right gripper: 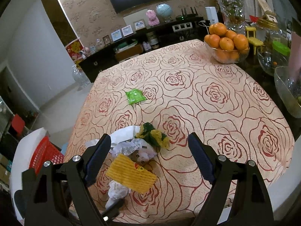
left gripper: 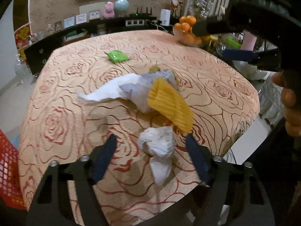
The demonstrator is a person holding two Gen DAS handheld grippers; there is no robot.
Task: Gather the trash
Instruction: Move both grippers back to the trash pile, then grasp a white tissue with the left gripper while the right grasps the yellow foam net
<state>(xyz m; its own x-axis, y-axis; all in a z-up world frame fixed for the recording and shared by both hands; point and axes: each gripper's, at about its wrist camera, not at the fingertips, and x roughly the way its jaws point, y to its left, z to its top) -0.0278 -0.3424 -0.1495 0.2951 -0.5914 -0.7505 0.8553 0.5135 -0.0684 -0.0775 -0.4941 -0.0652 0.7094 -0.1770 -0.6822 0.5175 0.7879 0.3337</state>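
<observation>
My left gripper (left gripper: 151, 146) has its jaws spread, a crumpled white tissue (left gripper: 160, 148) lying between them on the cloth; neither pad touches it as far as I can see, though the left finger is blurred. Just beyond the tissue a yellow ridged wrapper (left gripper: 169, 105) overlaps a white crinkled bag (left gripper: 131, 90), all one heap near the table's front edge. My right gripper (right gripper: 149, 158) also stands wide with nothing between its pads; under it I see the same heap, plus a green-and-yellow scrap (right gripper: 152, 134) at its far side. A green sachet (right gripper: 135, 96) lies alone, well apart from the heap, toward the middle of the rose-patterned tablecloth (right gripper: 216, 98). The cloth to the right of the heap is bare out to the rim, so I have room there. At the far right corner a glass bowl of oranges (right gripper: 226, 47) sits by the edge. A red mesh basket (right gripper: 48, 150) stands off the table's left edge, below the tabletop.
</observation>
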